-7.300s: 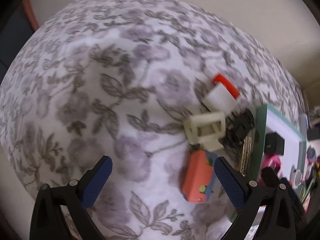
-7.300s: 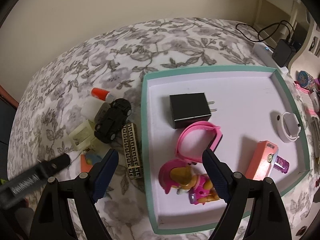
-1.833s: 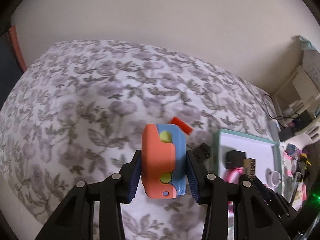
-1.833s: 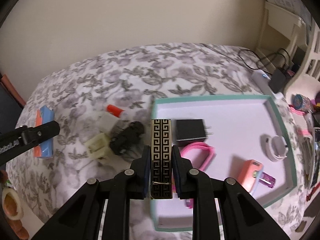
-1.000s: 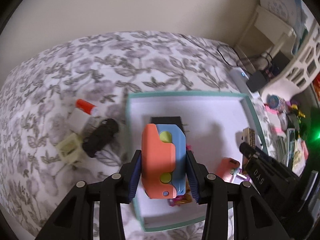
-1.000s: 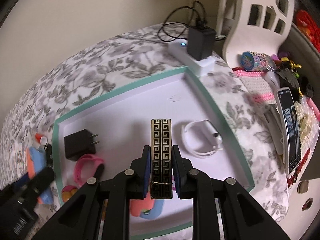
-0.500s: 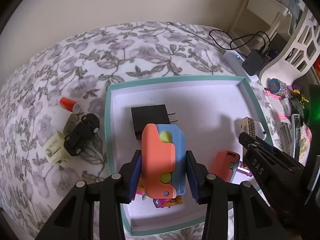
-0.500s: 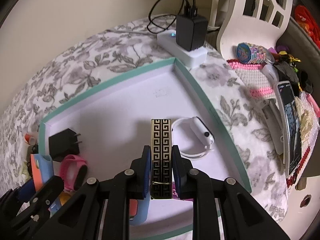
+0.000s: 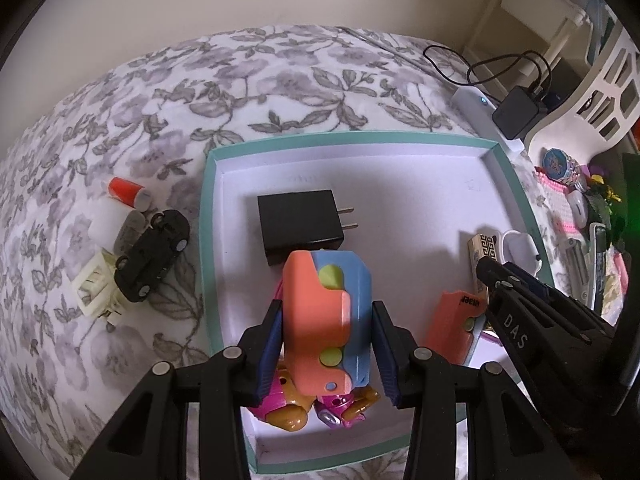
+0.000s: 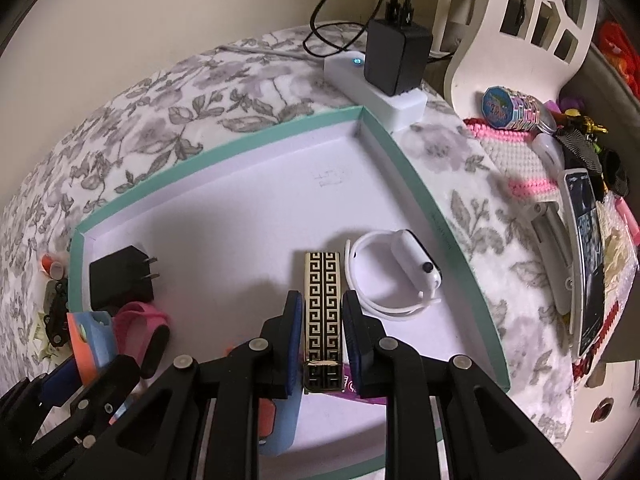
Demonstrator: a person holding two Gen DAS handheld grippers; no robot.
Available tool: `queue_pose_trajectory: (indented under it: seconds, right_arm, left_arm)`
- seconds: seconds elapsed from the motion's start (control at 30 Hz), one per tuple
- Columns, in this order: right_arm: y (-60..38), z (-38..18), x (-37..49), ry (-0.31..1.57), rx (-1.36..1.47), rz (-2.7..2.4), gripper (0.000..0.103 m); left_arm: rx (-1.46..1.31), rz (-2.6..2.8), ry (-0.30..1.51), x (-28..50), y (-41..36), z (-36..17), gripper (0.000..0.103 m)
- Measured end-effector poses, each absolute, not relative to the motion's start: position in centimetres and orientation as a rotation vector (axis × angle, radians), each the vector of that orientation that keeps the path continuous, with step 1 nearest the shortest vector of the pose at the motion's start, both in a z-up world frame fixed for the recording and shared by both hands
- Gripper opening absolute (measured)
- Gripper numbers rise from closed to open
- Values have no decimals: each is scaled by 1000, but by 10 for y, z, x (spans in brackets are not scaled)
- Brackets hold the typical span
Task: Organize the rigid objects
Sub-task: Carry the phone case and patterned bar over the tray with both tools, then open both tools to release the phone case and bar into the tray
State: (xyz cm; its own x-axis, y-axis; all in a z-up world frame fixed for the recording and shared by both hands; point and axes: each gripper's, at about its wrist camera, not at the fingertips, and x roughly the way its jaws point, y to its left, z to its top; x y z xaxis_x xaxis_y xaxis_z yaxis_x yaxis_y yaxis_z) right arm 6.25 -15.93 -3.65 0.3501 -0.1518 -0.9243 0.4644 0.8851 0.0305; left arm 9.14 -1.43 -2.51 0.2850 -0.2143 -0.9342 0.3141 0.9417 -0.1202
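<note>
My left gripper (image 9: 326, 314) is shut on an orange and blue toy block (image 9: 324, 320), held over the near part of the teal-rimmed white tray (image 9: 206, 240). Below it lie a pink dog toy (image 9: 296, 412) and a black charger (image 9: 300, 228). My right gripper (image 10: 323, 300) is shut on a gold and black patterned bar (image 10: 323, 304), low over the tray floor just left of a white watch (image 10: 396, 276). I cannot tell whether the bar touches the tray. A pink band (image 10: 144, 326) and an orange case (image 9: 452, 324) also lie in the tray.
Left of the tray on the floral cloth lie a black toy car (image 9: 154, 254), a cream plastic piece (image 9: 94, 292) and a red-capped tube (image 9: 128, 194). Behind the tray is a white power strip (image 10: 376, 92) with a black adapter (image 10: 398, 56). A phone (image 10: 588, 256) and trinkets crowd the right.
Both grippers have come in over the tray with their objects still held. The right one has sunk closer to the tray floor beside the white watch.
</note>
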Motion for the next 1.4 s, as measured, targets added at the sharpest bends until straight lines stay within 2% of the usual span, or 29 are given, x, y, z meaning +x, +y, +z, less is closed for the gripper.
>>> queue_pose_trajectory:
  seconds: [0.07,0.1,0.13,0.37,0.57,0.63,0.77,0.87,0.93,1.03,1.2,1.33,1.4]
  right_arm:
    - [-159,-31,62,1137,316,-404,22]
    - [-159,-27,62,1128,316,-402,23]
    - [-158,-22,61,1117,312,-400,24]
    - [-155,6,54,1042,287,-406,25]
    - [-151,18,52,1005,276,-405,26]
    - [-149,15,53,1014,277,-402,35]
    - [-147,8,55,1034,281,-390,37]
    - [-145,7,55,1037,274,-391,43]
    - [-144,7,55,1034,271,-393,54]
    - [-144,7,55,1030,270,-393,63]
    - [-144,6,57,1032,268,-386,64]
    - [-143,6,57,1030,263,-389,77]
    - [-144,6,57,1026,266,-387,77]
  left_arm:
    - [84,-357,1221,92,-12,-19,53]
    - [77,-359,1213,92,-11,-15,62]
    - [71,-361,1203,92,-10,-11,64]
    - [31,-338,1153,95,6,13,64]
    - [-14,-280,1112,100,32,28,70]
    - [-36,-257,1110,103,42,29,73]
    - [-64,-206,1113,108,59,27,77]
    - [-72,-167,1111,111,69,26,84]
    - [-81,-147,1111,113,75,25,92]
    - [-85,-122,1113,114,82,24,100]
    - [-75,-83,1121,116,88,21,103]
    - [-82,-73,1132,117,92,19,103]
    - [-83,-63,1135,118,93,18,103]
